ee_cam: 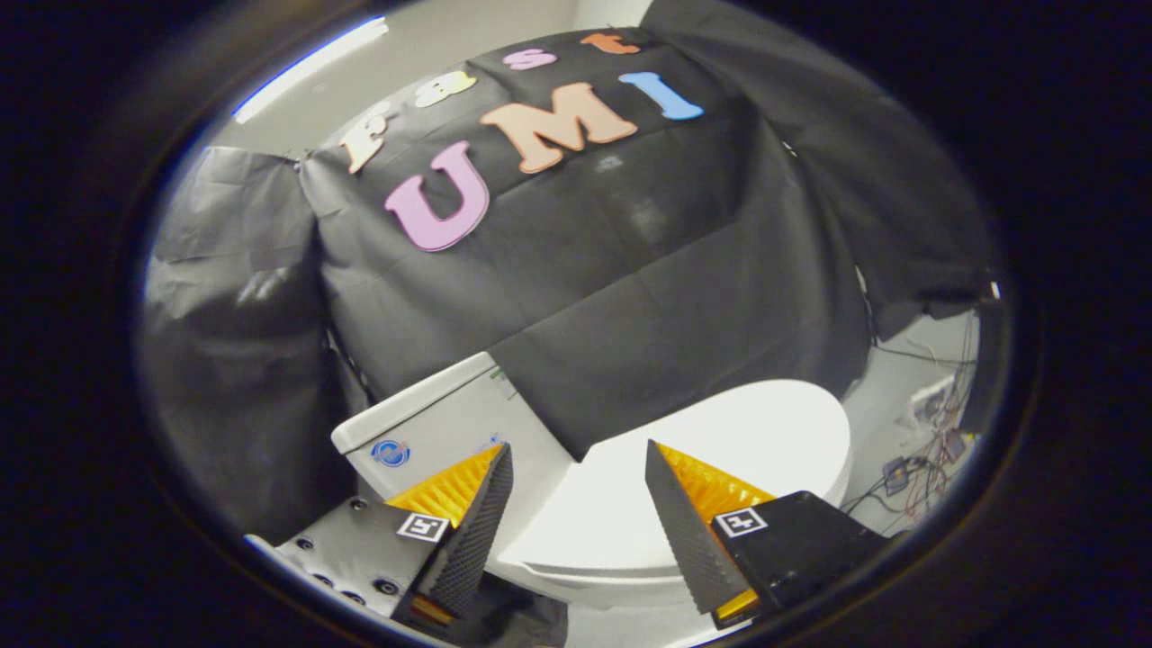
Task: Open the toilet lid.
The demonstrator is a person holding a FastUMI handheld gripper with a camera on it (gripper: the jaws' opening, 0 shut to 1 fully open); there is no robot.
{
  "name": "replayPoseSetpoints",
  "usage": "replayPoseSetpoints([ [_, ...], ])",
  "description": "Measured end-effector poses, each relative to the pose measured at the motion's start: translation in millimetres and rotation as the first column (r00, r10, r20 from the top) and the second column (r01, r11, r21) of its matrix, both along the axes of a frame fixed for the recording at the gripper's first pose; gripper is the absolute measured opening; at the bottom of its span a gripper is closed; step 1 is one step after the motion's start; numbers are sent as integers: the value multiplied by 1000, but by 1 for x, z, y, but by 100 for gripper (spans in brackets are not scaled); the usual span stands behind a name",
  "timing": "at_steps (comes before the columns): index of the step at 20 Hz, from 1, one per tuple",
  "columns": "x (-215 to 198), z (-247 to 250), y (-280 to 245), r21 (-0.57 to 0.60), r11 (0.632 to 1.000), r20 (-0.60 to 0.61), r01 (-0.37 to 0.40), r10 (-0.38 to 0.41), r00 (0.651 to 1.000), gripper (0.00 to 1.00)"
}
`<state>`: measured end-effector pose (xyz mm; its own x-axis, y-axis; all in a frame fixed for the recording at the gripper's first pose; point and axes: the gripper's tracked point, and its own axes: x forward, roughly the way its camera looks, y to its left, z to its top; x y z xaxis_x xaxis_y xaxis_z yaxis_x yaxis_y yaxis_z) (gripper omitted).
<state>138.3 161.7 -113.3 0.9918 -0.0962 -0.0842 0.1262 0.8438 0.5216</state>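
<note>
The gripper (576, 513) has its fingers spread apart and holding nothing, while the closed white oval plastic toilet lid (720, 450) lies flat just ahead of them, low in the frame, its long axis running toward the lower right.

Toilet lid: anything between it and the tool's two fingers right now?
Nothing. In the gripper view the tool is open, and the closed white toilet lid shows bare through the gap between its fingers, with the tank beyond them.
</note>
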Motion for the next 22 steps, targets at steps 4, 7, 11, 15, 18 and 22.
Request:
replayPoseSetpoints([
  [4, -12, -31, 4, 142, 983, -45, 114, -109, 993, 89],
  [7, -26, -56, 3, 236, 947, -97, 218, -200, 975, 87],
  [11, -44, -80, -2, 340, 881, -137, 330, -301, 944, 80],
  [15, -61, -114, -16, 422, 793, -226, 439, -377, 898, 75],
  [18, -74, -145, -28, 486, 715, -277, 502, -419, 865, 73],
  [22, -68, -169, -46, 539, 660, -307, 524, -425, 851, 65],
])
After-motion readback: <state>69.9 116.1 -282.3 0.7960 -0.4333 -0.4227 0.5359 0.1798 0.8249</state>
